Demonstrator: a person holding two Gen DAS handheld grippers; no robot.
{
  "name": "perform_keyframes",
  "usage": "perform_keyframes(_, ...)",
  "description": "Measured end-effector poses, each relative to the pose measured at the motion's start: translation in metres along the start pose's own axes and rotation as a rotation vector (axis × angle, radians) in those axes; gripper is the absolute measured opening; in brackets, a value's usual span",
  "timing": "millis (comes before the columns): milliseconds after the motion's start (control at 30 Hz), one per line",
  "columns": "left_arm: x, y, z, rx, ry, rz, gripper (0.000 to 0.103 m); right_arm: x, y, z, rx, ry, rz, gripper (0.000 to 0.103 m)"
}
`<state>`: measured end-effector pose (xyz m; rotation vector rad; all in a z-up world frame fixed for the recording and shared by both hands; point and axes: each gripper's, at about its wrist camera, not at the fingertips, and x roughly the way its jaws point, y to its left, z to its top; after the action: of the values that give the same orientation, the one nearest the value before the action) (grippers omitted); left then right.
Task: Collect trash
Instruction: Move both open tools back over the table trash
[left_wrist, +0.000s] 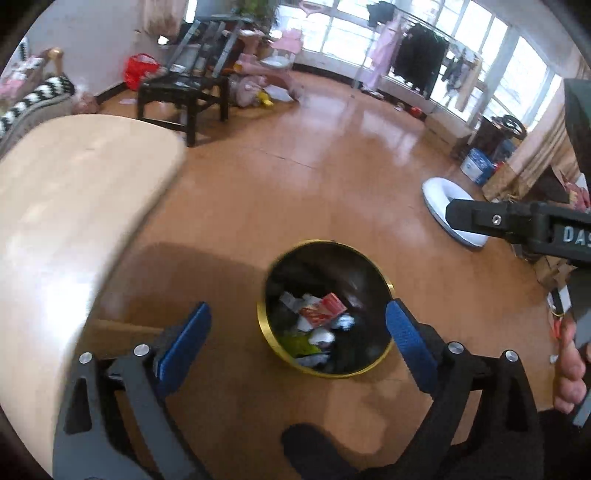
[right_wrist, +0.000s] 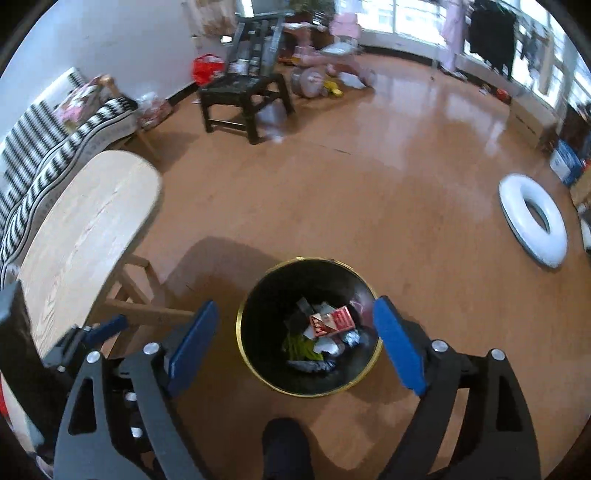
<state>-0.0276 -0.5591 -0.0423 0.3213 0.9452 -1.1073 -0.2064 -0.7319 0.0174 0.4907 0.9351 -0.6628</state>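
A black trash bin with a gold rim (left_wrist: 266, 325) (right_wrist: 240, 343) stands on the floor below both grippers. Inside it lie a red packet (left_wrist: 325, 308) (right_wrist: 332, 320), white crumpled paper (left_wrist: 321, 336) (right_wrist: 327, 347) and a yellow-green wrapper (left_wrist: 295, 344) (right_wrist: 301, 347). My left gripper (left_wrist: 297, 321) hangs open above the bin, nothing between its blue pads. My right gripper (right_wrist: 297, 321) is open too, wide over the bin, holding nothing. The right gripper's black body (left_wrist: 517, 223) reaches in from the right in the left wrist view.
A light wooden table (left_wrist: 66, 206) (right_wrist: 85, 221) stands left of the bin. A dark chair (left_wrist: 184, 88) (right_wrist: 243, 92), a white ring (left_wrist: 447, 206) (right_wrist: 532, 218), a striped sofa (right_wrist: 44, 162) and a clothes rack (left_wrist: 417, 59) surround the bare floor. A hand (left_wrist: 570, 369) shows at the right edge.
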Motion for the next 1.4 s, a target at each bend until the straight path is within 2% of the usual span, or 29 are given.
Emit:
perform_keyframes(133,-0.056,0.044,-0.012,-0.029,-0.061,0.103,0.094,-0.006,0.044,0.002,-0.091,-0.035,0.048,0.087)
perform_keyframes(300,-0.128,0.113,-0.039,-0.093,-0.127,0.266,0.094,-0.016,0.128,0.000,-0.221,-0.076,0.149,0.089)
perform_keyframes(567,-0.258,0.234,-0.125,-0.314,-0.203,0.537,0.095,-0.030,0.280,-0.024,-0.405,-0.067,0.373,0.089)
perform_keyframes(767,-0.324,0.299,-0.202,-0.487,-0.209,0.674,0.096,-0.036,0.389,-0.069,-0.578,-0.015,0.511,0.089)
perform_keyframes(900,-0.350,0.324,-0.237,-0.584,-0.210,0.704,0.096,-0.042,0.440,-0.095,-0.666,-0.006,0.551,0.089)
perform_keyframes(1000,-0.359,0.335,-0.251,-0.597,-0.207,0.728,0.096,-0.041,0.469,-0.110,-0.712,-0.003,0.572,0.089)
perform_keyframes(1200,-0.342,0.350,-0.247,-0.534,-0.188,0.746,0.096,-0.037,0.510,-0.119,-0.772,-0.002,0.603,0.089)
perform_keyframes(1400,-0.315,0.393,-0.218,-0.469,-0.142,0.770,0.096,-0.007,0.570,-0.104,-0.810,0.021,0.625,0.089)
